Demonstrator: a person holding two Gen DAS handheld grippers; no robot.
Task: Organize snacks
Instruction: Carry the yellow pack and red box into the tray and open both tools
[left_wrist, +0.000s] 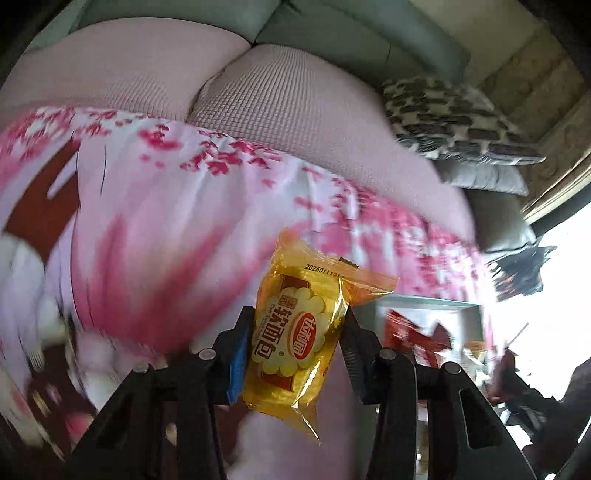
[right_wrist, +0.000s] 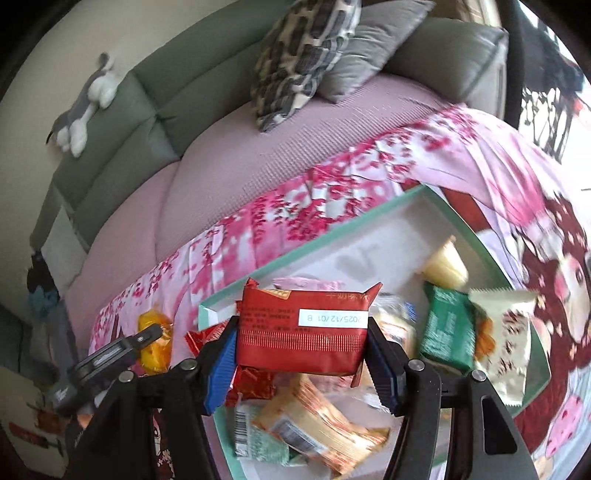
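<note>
Your left gripper (left_wrist: 295, 347) is clamped on a yellow bread packet (left_wrist: 295, 332), pads pressed into both of its sides, held up at the lower middle of the left wrist view with the floral pink cloth (left_wrist: 166, 240) blurred behind it. Your right gripper (right_wrist: 301, 354) is squeezed onto a red snack packet (right_wrist: 303, 332), centre of the right wrist view, right above a mint-edged box (right_wrist: 332, 240) that's got a heap of other packets in it: a green one (right_wrist: 447, 332), a white one (right_wrist: 506, 332), a pale pudding cup (right_wrist: 445, 266) further up. The box sits on that same floral cloth, which is spread over a pinkish waffle-textured cover (right_wrist: 221, 177) on a green sofa (right_wrist: 122, 122). Upper middle there's a leopard-print cushion (right_wrist: 299, 62) leaning on a grey cushion (right_wrist: 373, 40), and a grey-and-white plush toy (right_wrist: 85, 107) lies on the sofa back at upper left. Bright window glare at the far right.
</note>
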